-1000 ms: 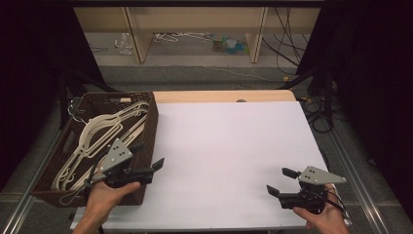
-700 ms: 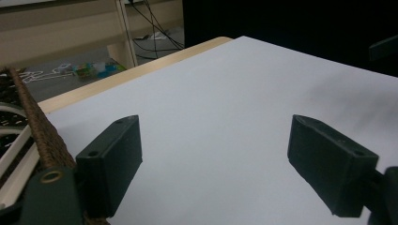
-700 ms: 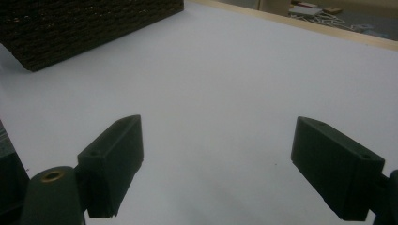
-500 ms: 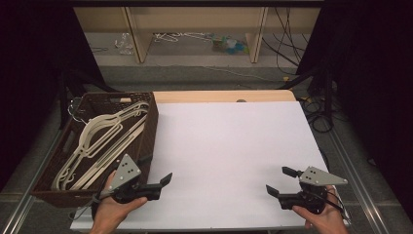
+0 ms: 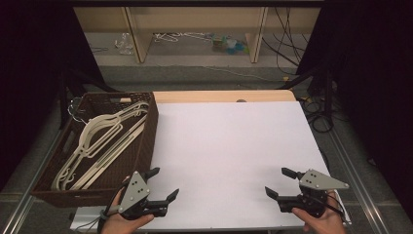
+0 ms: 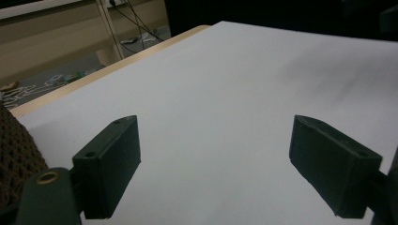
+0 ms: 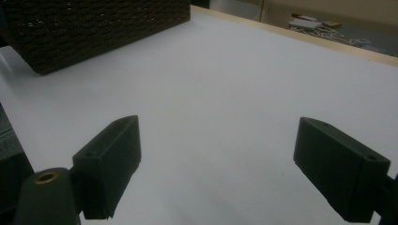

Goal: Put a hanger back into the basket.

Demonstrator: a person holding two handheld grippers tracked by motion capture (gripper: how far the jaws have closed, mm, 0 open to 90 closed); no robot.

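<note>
One basket (image 5: 146,141) sits at nine o'clock on the table (image 5: 234,146), holding several white hangers (image 5: 97,141), count unclear in the tangle. Two grippers wait at six o'clock, both empty with jaws wide: left gripper (image 5: 163,185) beside the basket, right gripper (image 5: 278,182) well apart. Judged step: approach; next, the left gripper must reach into the basket for a hanger.

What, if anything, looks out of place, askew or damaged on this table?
Nothing stands out. The white hangers lie loosely piled inside the brown basket at the table's left edge, none hanging over its rim. The white table is bare, and the left gripper and right gripper are both open and empty near its front edge.
</note>
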